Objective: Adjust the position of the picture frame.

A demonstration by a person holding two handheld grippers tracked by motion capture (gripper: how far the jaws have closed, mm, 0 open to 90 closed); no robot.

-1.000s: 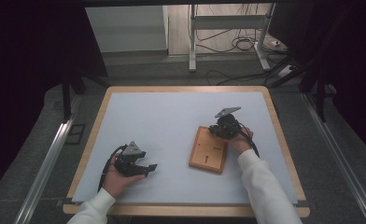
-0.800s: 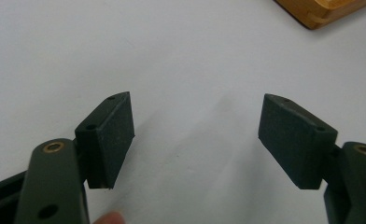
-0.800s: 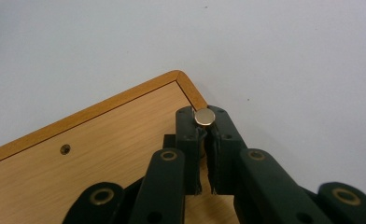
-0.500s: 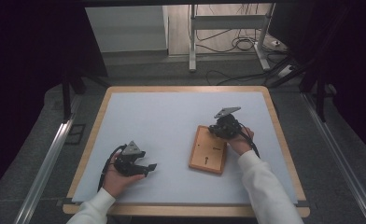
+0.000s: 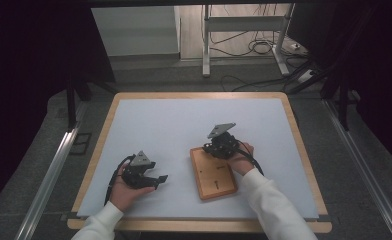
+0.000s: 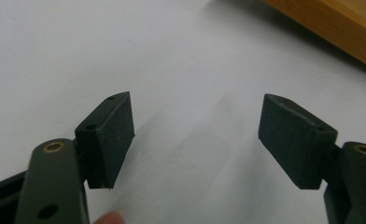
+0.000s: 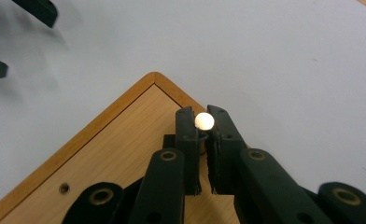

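R gripper (image 7: pixel 203 122) is nearly shut, pinching a small white ball (image 7: pixel 204 121) at the tips. Vs a sec ago, it's shifted to the wooden board's (image 5: pixel 214 174) far corner, likely heading for a hole. L gripper (image 6: pixel 197 135) wide open, empty, resting low on the table (image 5: pixel 174 125).

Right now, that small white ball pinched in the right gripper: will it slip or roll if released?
The white ball looks round and smooth, so it would probably roll on the flat wooden board below. The right gripper holds it only at the very tips of its fingers, so it may pop out. It seems small and likely light.
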